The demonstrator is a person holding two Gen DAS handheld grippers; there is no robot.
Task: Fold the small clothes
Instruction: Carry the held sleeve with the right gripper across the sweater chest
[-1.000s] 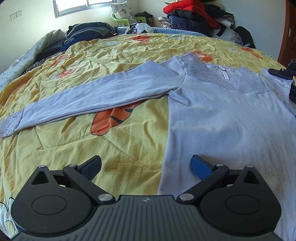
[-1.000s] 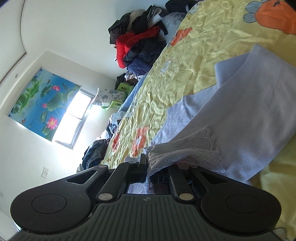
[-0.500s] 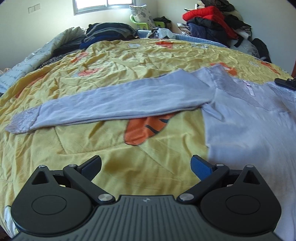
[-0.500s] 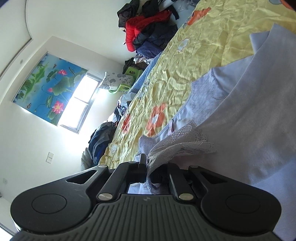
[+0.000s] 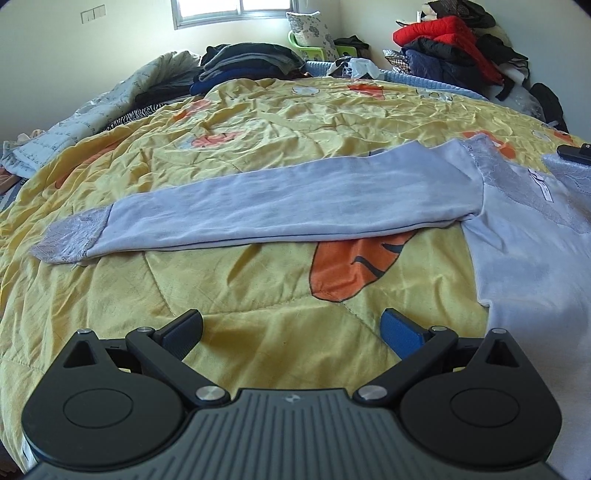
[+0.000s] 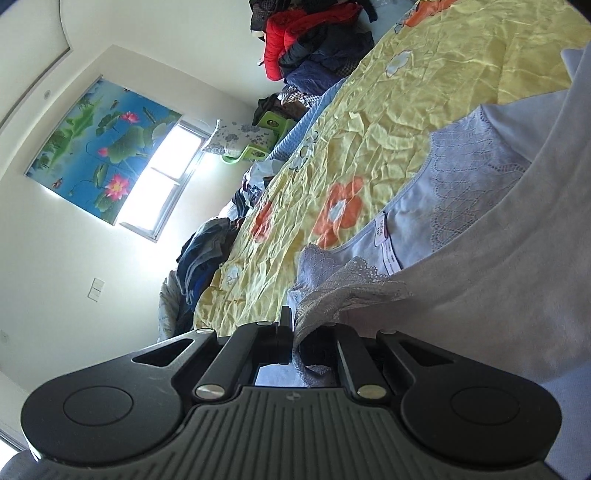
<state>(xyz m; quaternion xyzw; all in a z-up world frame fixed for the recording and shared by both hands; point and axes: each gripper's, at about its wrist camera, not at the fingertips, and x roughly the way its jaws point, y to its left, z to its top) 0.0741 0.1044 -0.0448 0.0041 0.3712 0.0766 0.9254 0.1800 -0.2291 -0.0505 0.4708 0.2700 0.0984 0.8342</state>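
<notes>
A pale lilac long-sleeved top (image 5: 524, 258) lies spread on a bed covered by a yellow quilt (image 5: 258, 295) printed with orange flowers.

In the left wrist view, one sleeve (image 5: 288, 210) stretches flat across the quilt toward the left, ending in a lace cuff (image 5: 70, 240) well short of the bed's left edge. The body of the top fills the right side and runs out of view there. The left tool (image 5: 291, 328) hangs over bare quilt with its two blue-padded fingers spread wide and nothing between them. A broad stretch of open quilt lies between this tool and the sleeve, and more beyond the sleeve up to the far edge of the bed.

In the right wrist view, the right tool (image 6: 295, 332) is clamped tight on the second lace cuff (image 6: 332, 284), lifted over the top's body near the neckline, where a white label (image 6: 388, 243) shows.

The far edge is crowded: one pile of dark folded clothes (image 5: 243, 62) at the left, one heap with a red jacket (image 5: 443, 33) at the right, and a green stool (image 5: 314, 48) carrying a patterned pillow between them. One window (image 5: 232, 9) sits in the far wall.
</notes>
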